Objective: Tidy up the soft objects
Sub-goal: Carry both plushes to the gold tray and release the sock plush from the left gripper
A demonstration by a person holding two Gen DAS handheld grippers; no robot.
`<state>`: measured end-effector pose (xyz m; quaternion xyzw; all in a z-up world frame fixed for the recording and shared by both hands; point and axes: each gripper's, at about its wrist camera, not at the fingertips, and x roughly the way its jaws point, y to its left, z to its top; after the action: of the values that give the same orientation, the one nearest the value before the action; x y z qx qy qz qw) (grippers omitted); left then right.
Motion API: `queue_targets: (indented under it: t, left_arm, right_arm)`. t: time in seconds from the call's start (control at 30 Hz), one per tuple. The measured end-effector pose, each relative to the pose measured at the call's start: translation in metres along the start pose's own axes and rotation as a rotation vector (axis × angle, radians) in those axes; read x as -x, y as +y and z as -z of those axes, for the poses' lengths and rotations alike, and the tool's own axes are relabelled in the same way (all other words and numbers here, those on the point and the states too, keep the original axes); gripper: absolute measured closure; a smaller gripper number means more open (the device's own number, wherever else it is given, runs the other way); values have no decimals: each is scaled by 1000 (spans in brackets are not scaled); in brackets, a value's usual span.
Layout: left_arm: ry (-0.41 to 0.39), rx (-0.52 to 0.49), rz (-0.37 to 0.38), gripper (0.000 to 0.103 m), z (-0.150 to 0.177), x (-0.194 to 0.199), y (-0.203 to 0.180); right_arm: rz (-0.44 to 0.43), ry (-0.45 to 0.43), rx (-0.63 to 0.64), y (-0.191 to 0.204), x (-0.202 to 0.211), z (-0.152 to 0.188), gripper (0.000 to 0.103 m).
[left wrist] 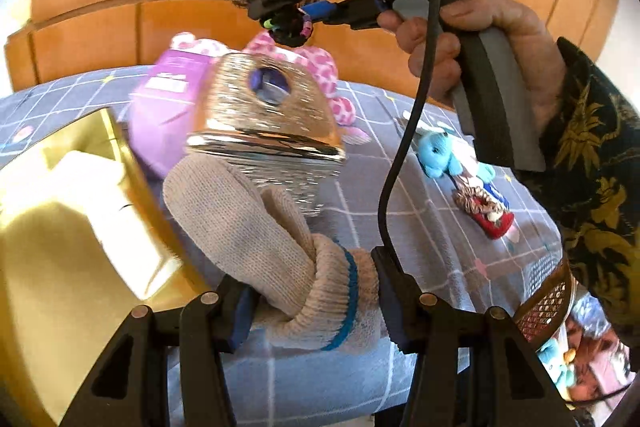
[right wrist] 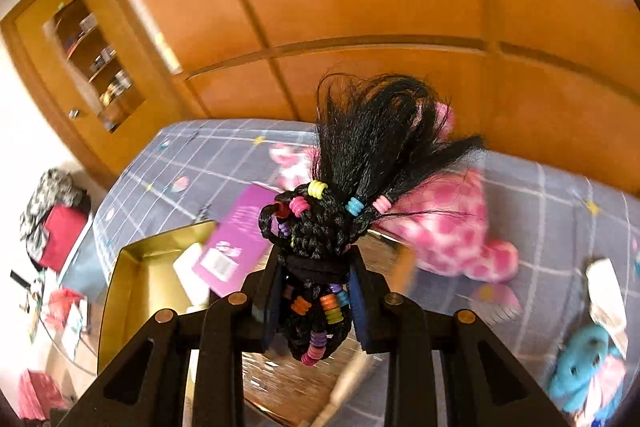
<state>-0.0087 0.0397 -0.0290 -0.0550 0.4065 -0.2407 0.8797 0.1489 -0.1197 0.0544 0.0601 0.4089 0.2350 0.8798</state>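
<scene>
Both pairs of jaws were pinching something. At the bottom centre of the left wrist view, the left gripper (left wrist: 316,303) clamped the cuff of a beige knit glove (left wrist: 256,227), whose fingers hung up and left across the frame. Above the glove, mid-frame, sat a shiny gold lid (left wrist: 264,119) with a round window, blurred. A gold tin (left wrist: 80,203) filled the lower left, with a pale pad inside it. Behind the lid lay a purple packet (left wrist: 168,107) and a pink spotted plush (left wrist: 316,67) on a grey checked sheet (left wrist: 432,227). A blue plush (left wrist: 440,151) and a small red item (left wrist: 492,219) lay at centre right.

In the upper right, a hand (left wrist: 480,39) held the right gripper (left wrist: 286,13), which gripped a black braided hairpiece (left wrist: 288,27) in the air above the sheet. From the right wrist view, the right gripper (right wrist: 316,291) squeezed that hairpiece (right wrist: 320,227) at bottom centre, its coloured beads showing and its loose strands fanning upward. The tin (right wrist: 136,267) sat lower left, the packet (right wrist: 236,239) beside it, the pink plush (right wrist: 452,223) at right centre and the blue plush (right wrist: 580,375) in the lower right corner.
</scene>
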Motion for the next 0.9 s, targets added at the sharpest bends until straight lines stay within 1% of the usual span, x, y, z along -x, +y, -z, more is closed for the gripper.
queue_targets:
  t: [0.1,0.13,0.17,0.27,0.37,0.4,0.43,0.47,0.53,0.6,0.77,0.9]
  left_arm:
    - [-18,31,-8,50,4,15,12]
    - [-22,42,-12,50,6,19,16]
    - [-28,58,-17,50,8,25,21]
    - [-43,96,-37,50,13,41,36]
    - [-59,134,-63,50,18,57,51]
    - [-66,143,-77,50,20,61,55]
    - [-72,154,-90,50,22,65,61]
    - [-77,170,-104,50,23,71,68]
    - [-91,199,-128,50,27,80,80]
    - [-105,217,-157,50,28,87,89]
    - [-140,278,-217,50,30,104,116]
    - [-169,332,-264,50,28,115,138]
  right_arm:
    - [-32,13,68,27,-9,-5,75]
    - [-59,28,118,46,-17,-6,75]
    - [-59,28,118,46,-17,-6,75]
    - [-104,50,198,78,-32,-5,75]
    - [-155,74,273,105,-36,3,75]
    - [-178,92,317,119,-38,12,75]
    - [-178,92,317,119,-38,12,75]
    - [-193,108,347,130,-42,22,75]
    - [-199,115,357,134,-44,26,75]
    - [-208,126,366,142,-54,29,75]
    - [-229,140,358,146,-58,45,75]
    - [-237,151,352,145,-56,65,75]
